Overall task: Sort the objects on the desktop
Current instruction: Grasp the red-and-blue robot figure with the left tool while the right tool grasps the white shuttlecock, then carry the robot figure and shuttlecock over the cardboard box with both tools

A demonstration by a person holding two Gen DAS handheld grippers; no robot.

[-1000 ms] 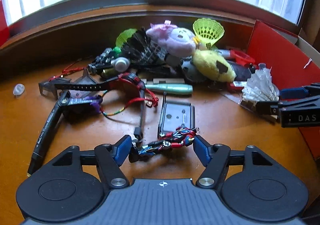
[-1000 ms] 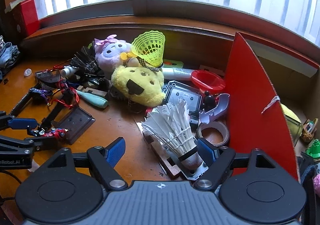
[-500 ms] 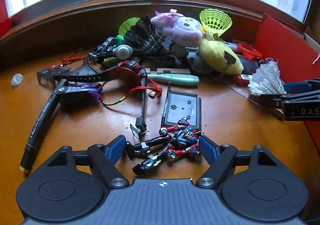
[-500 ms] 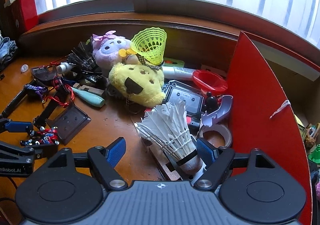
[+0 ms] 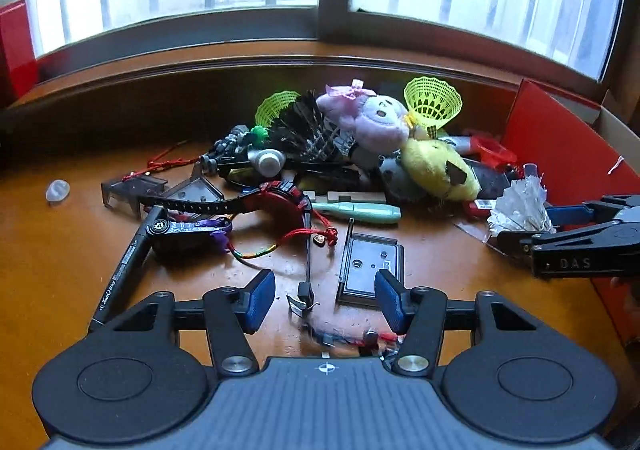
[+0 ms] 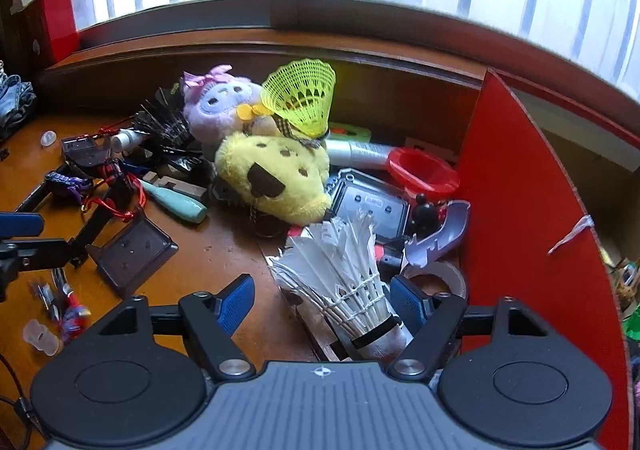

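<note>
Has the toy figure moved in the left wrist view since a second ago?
Yes. The toy figure was level with the near edge of the dark plate, between the fingers; now it lies blurred well below the plate, at the gripper body.

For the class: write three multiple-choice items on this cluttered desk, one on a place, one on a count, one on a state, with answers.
1. The teal-handled tool lies: A on the desk by the red watch; B inside the red box; C on the windowsill.
2. Neon-yellow shuttlecocks in the left wrist view: A one; B two; C four.
3. The watch is: A buckled shut; B unfastened, straps spread; C on a wrist.
A, it rests beside the watch; B, two net skirts show; B, its strap lies flat.
</note>
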